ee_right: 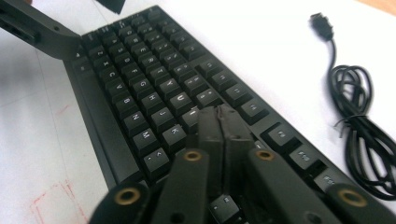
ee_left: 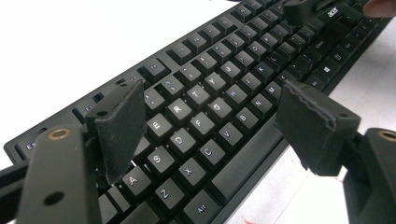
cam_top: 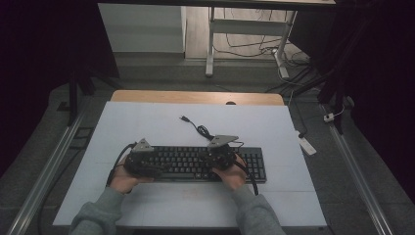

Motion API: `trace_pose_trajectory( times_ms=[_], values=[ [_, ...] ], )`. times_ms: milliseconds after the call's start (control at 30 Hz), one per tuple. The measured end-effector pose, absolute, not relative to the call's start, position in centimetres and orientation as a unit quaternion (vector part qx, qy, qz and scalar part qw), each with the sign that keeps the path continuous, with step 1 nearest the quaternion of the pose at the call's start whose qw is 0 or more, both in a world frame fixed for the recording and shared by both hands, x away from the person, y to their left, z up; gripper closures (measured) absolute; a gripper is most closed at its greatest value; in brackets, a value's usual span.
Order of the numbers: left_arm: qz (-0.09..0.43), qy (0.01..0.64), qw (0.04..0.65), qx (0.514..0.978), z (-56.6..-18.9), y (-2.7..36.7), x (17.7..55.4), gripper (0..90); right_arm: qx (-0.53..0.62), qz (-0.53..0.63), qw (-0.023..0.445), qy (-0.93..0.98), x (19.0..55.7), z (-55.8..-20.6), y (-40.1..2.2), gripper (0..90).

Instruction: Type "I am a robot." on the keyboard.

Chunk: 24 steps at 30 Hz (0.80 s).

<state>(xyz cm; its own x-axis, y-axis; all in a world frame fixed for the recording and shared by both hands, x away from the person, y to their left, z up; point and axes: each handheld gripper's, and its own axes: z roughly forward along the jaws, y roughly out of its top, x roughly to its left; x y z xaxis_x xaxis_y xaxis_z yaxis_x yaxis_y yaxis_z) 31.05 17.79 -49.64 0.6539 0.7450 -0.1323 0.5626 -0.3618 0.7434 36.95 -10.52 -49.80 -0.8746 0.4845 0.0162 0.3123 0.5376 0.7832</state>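
A black keyboard lies on the white table, also seen in the left gripper view and the right gripper view. My left gripper hovers open over the keyboard's left letter keys, nothing between its pads. In the high view it sits at the keyboard's left end. My right gripper is shut, its pads pressed together with nothing between them, tips low over the keys near the right of the letter block. In the high view it is over the keyboard's right half.
The keyboard's coiled black cable with its plug lies loose on the table behind the keyboard. Red pen marks show on the white surface. A wooden edge runs along the table's far side.
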Motion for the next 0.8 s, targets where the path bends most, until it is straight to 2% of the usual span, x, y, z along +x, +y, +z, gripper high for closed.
trace_pose_trajectory(
  times_ms=[800],
  values=[
    [0.113, 0.397, 0.397, 0.820, -49.7, 17.9, 31.1, 24.7, 0.231, 0.392, 0.095, 0.886, 38.1, -51.4, -8.2, 89.5]
  ],
)
